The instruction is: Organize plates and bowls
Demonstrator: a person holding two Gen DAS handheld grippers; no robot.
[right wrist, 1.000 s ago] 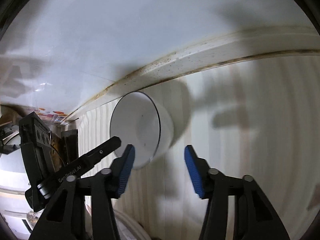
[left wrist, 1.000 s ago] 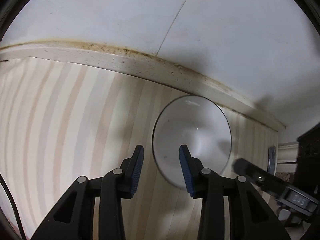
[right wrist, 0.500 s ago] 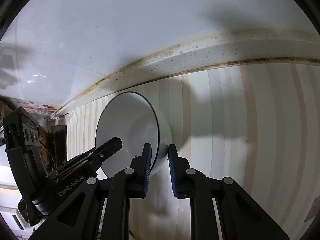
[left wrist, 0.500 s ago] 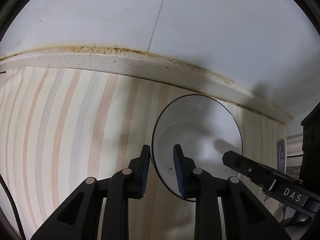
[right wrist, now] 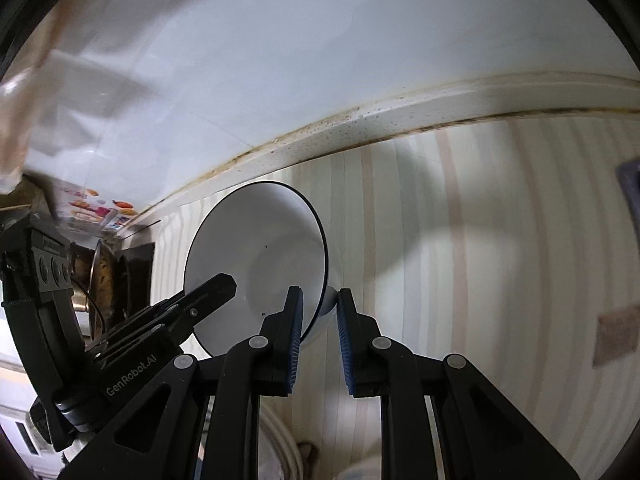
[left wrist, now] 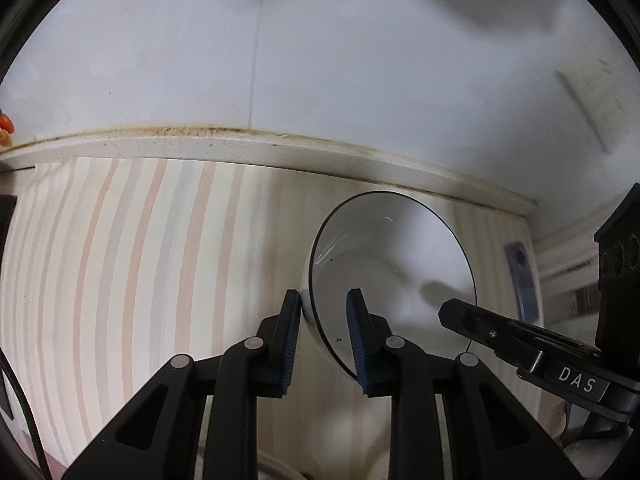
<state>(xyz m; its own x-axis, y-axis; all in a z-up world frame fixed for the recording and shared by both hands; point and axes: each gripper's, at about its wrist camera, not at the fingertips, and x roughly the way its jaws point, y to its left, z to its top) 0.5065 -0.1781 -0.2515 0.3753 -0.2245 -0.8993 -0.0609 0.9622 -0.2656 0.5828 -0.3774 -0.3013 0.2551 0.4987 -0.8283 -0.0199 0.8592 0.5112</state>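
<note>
White bowl (left wrist: 394, 276) centre-right of frame, tilted above striped bench (left wrist: 120, 260). Left tongs (left wrist: 324, 334) and right tongs (right wrist: 319, 330) each clamp opposite rim edges. Likely glazed ceramic: stiff, slick, breakable. Rim hold suits; keep level.

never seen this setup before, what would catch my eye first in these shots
A white bowl with a thin dark rim stands out first, tilted on its side and gripped from both sides. The left gripper clamps one edge of its wall and the right gripper the opposite edge. Behind it lies a pastel striped countertop, ending at a stained, speckled ledge below a white wall.
</note>
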